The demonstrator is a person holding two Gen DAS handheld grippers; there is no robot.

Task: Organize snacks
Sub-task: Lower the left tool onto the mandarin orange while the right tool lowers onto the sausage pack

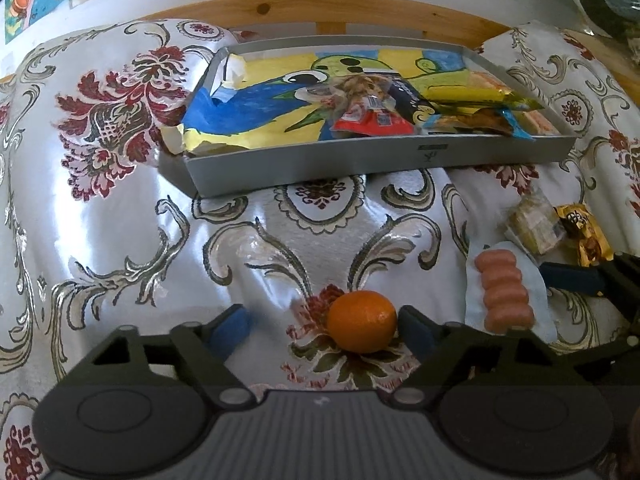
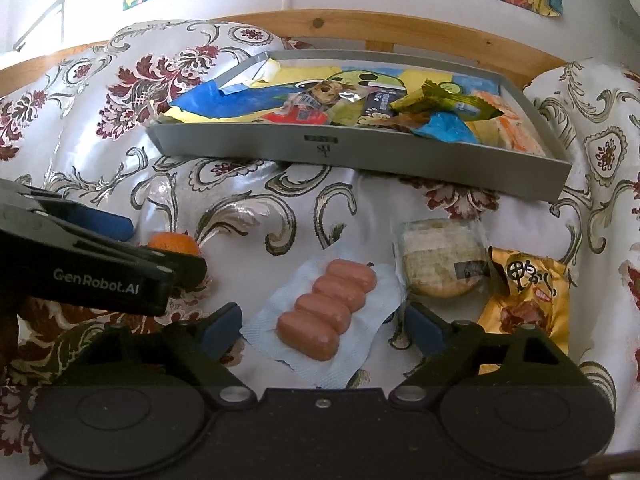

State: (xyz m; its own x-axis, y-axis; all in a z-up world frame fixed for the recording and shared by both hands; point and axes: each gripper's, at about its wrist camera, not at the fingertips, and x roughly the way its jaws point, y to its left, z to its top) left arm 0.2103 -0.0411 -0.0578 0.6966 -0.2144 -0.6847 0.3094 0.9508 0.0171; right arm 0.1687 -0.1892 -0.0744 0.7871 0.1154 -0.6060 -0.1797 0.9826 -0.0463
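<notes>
Several wrapped snacks already fill the tray's right half, while the orange, sausages, round cake and gold packet wait on the near bed, both the left hand-held gripper and right hand-held gripper spread apart, holding nothing.

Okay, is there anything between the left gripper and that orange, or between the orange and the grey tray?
Nothing visible. The left gripper is open with the orange already between its fingers, close to the right one. Only bare patterned cloth lies between the orange and the grey tray; its near wall has to be cleared, and the left half looks free of snacks.

Bright daylight, glare on the shiny bedspread, fisheye-bent edges, dark corners.
</notes>
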